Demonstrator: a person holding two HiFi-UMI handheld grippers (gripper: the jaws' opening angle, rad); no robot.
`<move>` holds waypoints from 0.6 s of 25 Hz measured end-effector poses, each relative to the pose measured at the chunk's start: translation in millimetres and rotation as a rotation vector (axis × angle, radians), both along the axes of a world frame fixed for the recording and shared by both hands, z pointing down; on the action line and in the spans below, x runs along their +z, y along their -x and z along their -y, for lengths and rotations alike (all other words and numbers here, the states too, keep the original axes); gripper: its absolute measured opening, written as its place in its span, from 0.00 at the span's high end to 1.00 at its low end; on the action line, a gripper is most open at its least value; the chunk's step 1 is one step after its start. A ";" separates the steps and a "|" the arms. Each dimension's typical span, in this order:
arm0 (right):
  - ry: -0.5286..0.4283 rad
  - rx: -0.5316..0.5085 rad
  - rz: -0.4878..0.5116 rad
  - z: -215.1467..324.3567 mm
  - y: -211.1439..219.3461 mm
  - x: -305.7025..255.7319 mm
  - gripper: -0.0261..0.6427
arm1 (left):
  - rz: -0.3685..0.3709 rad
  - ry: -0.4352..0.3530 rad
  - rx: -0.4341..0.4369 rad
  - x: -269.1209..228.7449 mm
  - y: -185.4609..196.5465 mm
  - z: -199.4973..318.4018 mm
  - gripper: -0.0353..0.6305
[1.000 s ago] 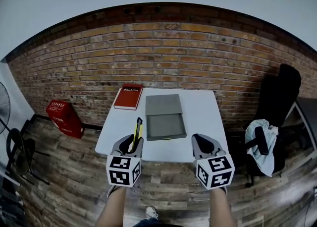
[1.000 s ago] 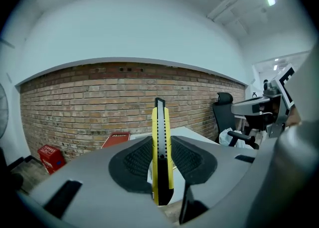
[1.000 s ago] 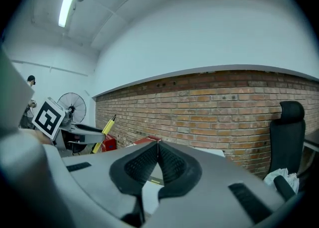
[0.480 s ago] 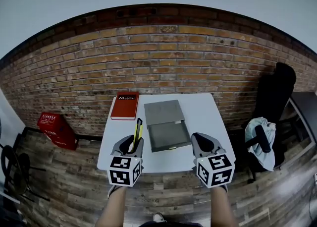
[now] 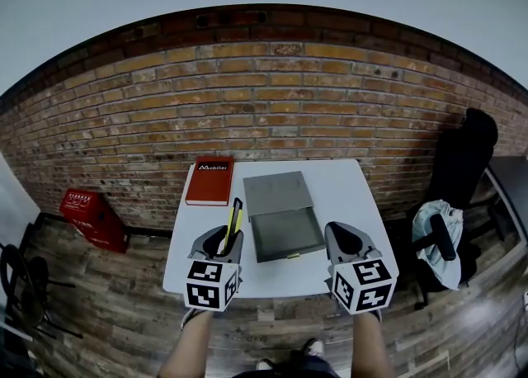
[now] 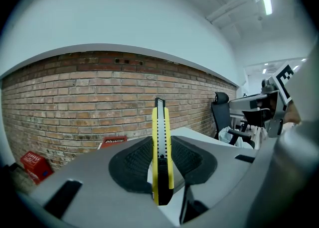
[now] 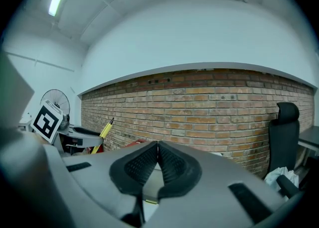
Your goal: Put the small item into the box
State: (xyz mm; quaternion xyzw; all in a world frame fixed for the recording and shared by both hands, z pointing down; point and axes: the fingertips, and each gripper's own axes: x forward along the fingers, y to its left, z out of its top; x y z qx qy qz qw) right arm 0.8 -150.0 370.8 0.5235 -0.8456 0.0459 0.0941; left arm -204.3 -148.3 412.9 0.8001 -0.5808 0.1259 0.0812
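White table (image 5: 351, 191) is bearing an open grey box (image 5: 285, 234). Left gripper (image 5: 221, 243) is pinching the yellow knife (image 5: 233, 218) beside the box, not inside; right gripper (image 5: 345, 240) is pressing its fingers together, empty. Placement is judged outstanding.

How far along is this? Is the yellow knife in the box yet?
Done: the knife is picked up, clamped in the left gripper. In hand: it hangs over the table's near edge, short of the box. Left: put it into the open box and release. The right gripper is shut, empty.
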 end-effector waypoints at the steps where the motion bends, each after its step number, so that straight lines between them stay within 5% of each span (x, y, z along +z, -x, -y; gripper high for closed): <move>1: 0.002 -0.003 0.001 3.9 -0.9 1.5 0.93 | 0.002 0.002 -0.004 0.8 -0.4 3.4 0.75; 15: -0.008 -0.137 0.006 110.8 -30.4 1.1 0.93 | 0.029 -0.014 -0.120 -7.0 -33.6 90.6 0.75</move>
